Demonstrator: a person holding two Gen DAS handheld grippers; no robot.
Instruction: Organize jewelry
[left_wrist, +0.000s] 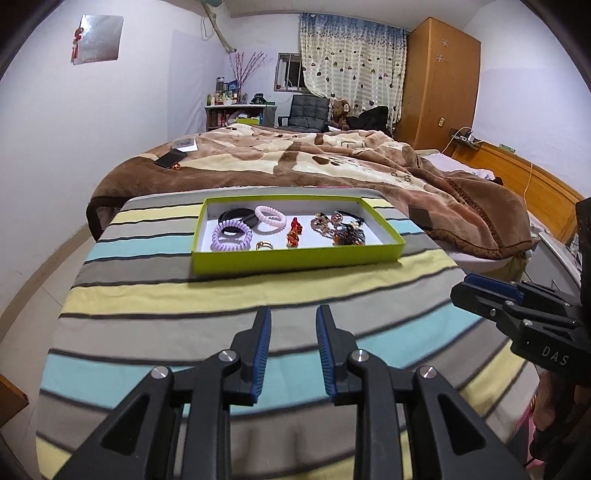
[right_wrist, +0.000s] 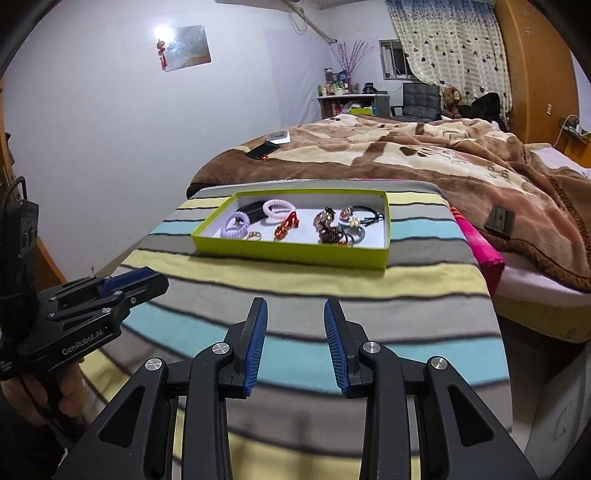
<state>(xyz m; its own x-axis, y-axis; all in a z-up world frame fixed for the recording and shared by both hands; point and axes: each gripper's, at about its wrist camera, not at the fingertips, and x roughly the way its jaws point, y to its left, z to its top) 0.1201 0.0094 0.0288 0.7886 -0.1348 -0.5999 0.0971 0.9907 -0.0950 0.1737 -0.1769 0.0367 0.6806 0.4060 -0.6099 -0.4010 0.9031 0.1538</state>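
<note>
Pink cloth (right_wrist: 480, 243) beside green tray (right_wrist: 291, 253), right view only

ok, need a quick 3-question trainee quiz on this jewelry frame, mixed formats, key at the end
1. True or false: the left gripper is shut on a hair tie.
2. Multiple choice: the gold ring lies in the green tray
A) at the far wall
B) close to the near wall, between the purple coil hair tie and the orange beads
C) outside it, on the striped cloth
3. Fill in: the tangle of bracelets and black hair ties sits at the tray's ____ end in both views.

Key: 1 false, both the left and the right gripper are open and hold nothing; 2 B; 3 right.
</note>
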